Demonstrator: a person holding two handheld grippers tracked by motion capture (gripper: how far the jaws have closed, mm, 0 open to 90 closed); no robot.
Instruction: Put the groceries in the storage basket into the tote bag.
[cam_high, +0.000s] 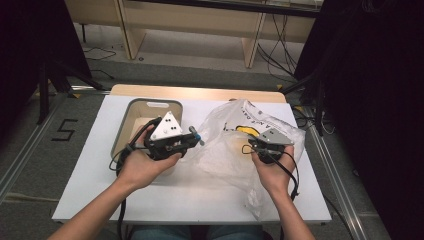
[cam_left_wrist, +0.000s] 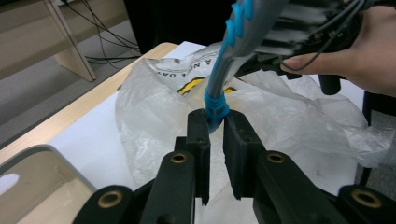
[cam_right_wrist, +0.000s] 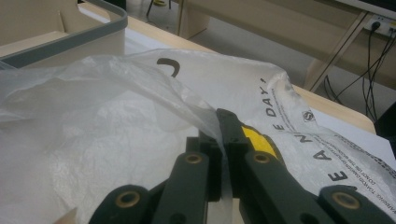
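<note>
My left gripper (cam_left_wrist: 215, 120) is shut on the blue end of a grey stick-like tool with blue ribbed grips (cam_left_wrist: 233, 51), which rises up and away from the jaws. In the high view the left gripper (cam_high: 186, 141) sits left of the bag with the tool (cam_high: 196, 135) poking toward it. A crumpled clear plastic bag (cam_high: 235, 145) with black print and a yellow mark lies on the white table. My right gripper (cam_right_wrist: 226, 127) is shut on the bag's thin edge (cam_right_wrist: 205, 112) and holds it up; in the high view this gripper (cam_high: 256, 144) is at the bag's right side.
A beige bin with a grey rim (cam_high: 131, 107) stands open at the table's left, just behind the left hand. The white tabletop (cam_high: 90, 170) has bare room in front. Past the far edge are wooden furniture legs (cam_high: 131, 35) and cables on the floor.
</note>
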